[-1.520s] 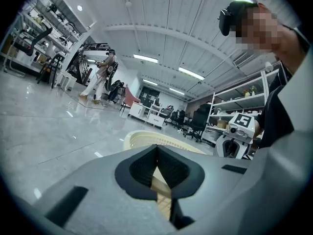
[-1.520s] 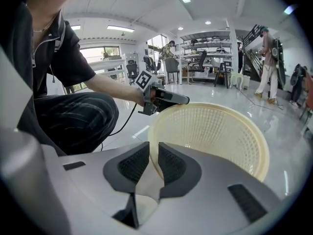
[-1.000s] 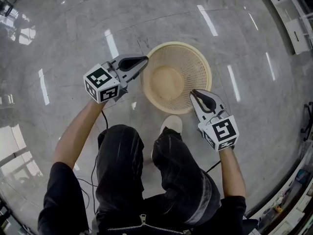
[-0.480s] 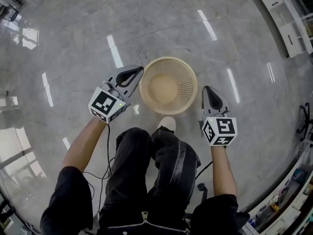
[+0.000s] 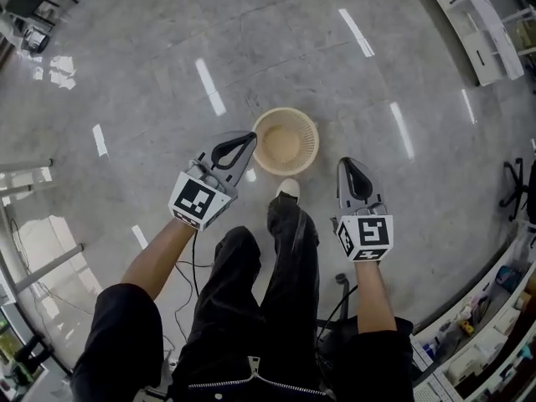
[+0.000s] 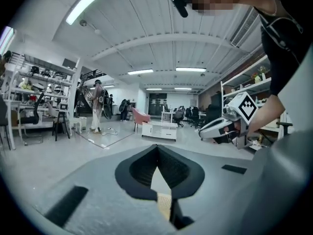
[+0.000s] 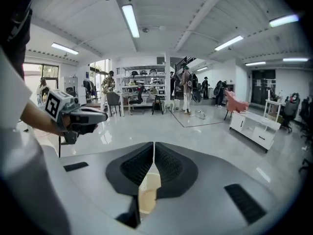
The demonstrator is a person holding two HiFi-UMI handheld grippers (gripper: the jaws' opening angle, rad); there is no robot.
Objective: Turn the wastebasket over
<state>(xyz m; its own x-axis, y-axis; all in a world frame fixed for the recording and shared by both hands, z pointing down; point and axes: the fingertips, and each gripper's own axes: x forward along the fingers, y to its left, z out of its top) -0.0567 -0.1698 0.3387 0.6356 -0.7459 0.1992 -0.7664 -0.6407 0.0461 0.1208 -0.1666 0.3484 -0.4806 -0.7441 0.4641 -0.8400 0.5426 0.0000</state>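
Observation:
The wastebasket (image 5: 286,141), a round cream mesh basket, stands on the grey floor with its opening up, just ahead of the person's feet. Both grippers hang well above it and hold nothing. My left gripper (image 5: 249,137) is shut, its tip over the basket's left rim in the head view. My right gripper (image 5: 345,162) is shut too, to the right of the basket. In the left gripper view the jaws (image 6: 157,147) meet, and a sliver of basket (image 6: 164,204) shows below them. The right gripper view has the same closed jaws (image 7: 154,145) above the basket (image 7: 146,192).
A white shoe (image 5: 288,189) sits right behind the basket. Cables (image 5: 188,283) trail on the floor at the left. White shelving (image 5: 481,23) lines the top right. A low white cabinet (image 6: 159,130) and chairs stand far across the hall.
Both grippers have risen well away from the basket as the person stood up. The basket looks smaller and stays upright on the floor. The right gripper has left the basket's rim.

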